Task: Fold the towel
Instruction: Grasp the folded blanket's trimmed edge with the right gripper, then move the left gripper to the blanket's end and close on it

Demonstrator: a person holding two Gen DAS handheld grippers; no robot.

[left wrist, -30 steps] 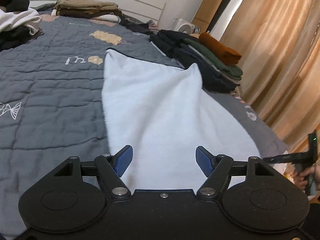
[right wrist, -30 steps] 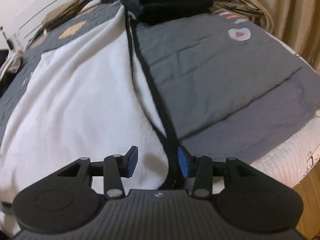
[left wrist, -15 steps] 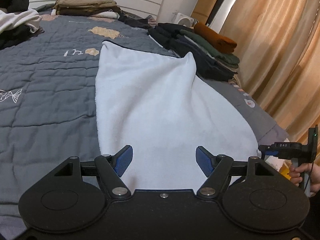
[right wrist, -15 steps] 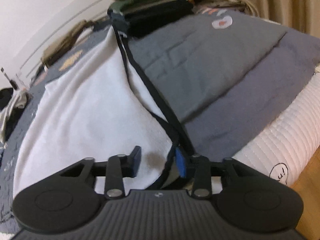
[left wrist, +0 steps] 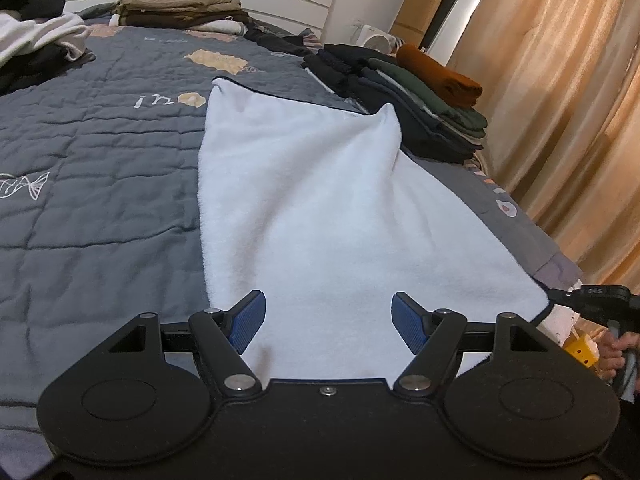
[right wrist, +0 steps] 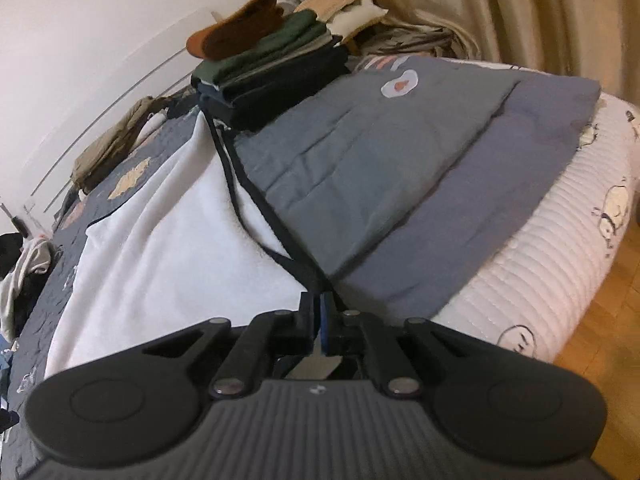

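A white towel (left wrist: 320, 208) with dark trim lies lengthwise on the grey quilt (left wrist: 100, 184). Its far right corner rides up against a stack of folded clothes. My left gripper (left wrist: 328, 308) hovers open over the towel's near edge, with nothing between its blue pads. My right gripper (right wrist: 318, 308) is at the near right corner of the towel (right wrist: 160, 240). Its jaws are closing the last bit, and the pads press on the dark-trimmed corner. In the left wrist view that gripper's tip (left wrist: 560, 296) meets the same corner, with a hand (left wrist: 616, 350) behind it.
A stack of folded dark, green and rust clothes (left wrist: 420, 96) sits at the towel's far right. More folded clothes (left wrist: 180, 8) lie by the headboard and loose garments (left wrist: 36, 44) at far left. The mattress edge (right wrist: 560, 248) drops to a wooden floor on the right, by curtains (left wrist: 560, 100).
My right gripper's jaws went from half open to shut on the towel's trimmed corner while the gripper rolled and shifted. The left gripper eased forward a little, then held still, open.
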